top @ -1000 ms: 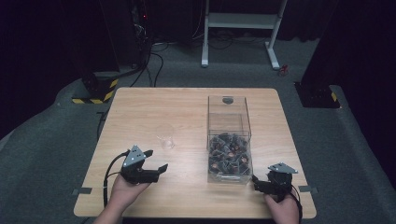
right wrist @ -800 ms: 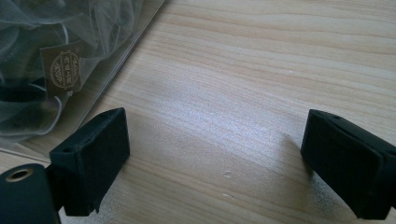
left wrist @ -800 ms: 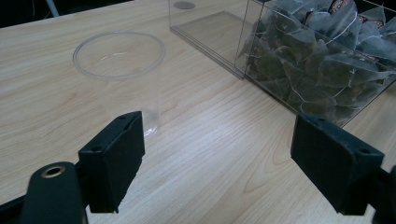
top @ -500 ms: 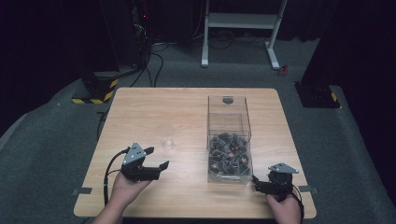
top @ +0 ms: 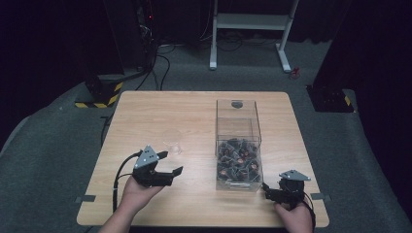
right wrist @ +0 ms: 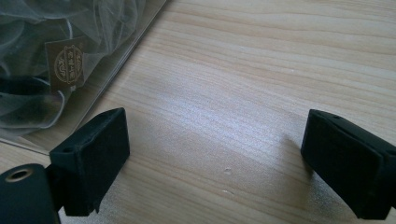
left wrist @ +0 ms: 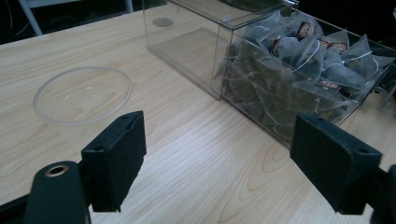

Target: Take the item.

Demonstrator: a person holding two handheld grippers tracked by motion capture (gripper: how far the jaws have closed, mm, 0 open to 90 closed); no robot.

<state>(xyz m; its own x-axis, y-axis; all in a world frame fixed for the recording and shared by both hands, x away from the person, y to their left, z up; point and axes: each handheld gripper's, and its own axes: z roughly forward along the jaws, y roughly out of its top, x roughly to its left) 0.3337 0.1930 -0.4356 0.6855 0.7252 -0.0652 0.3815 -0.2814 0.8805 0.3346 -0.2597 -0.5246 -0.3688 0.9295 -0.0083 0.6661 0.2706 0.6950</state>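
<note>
A clear plastic box stands on the wooden table, its near half full of pyramid tea bags. In the left gripper view the box and tea bags lie ahead to the right, and a shallow clear bowl sits ahead to the left. My left gripper hovers open and empty near the bowl. Its jaws stand wide apart in its own view. My right gripper rests low at the box's near right corner, open, with a labelled tea bag behind the box wall.
The box's far half holds nothing, and a small round mark shows at its far end. Bare tabletop lies left of and behind the bowl. Dark equipment, cables and a white stand occupy the floor beyond the table.
My left gripper has drifted slightly right and forward, toward the bowl and box. The right gripper has stayed put. Both remain open.
</note>
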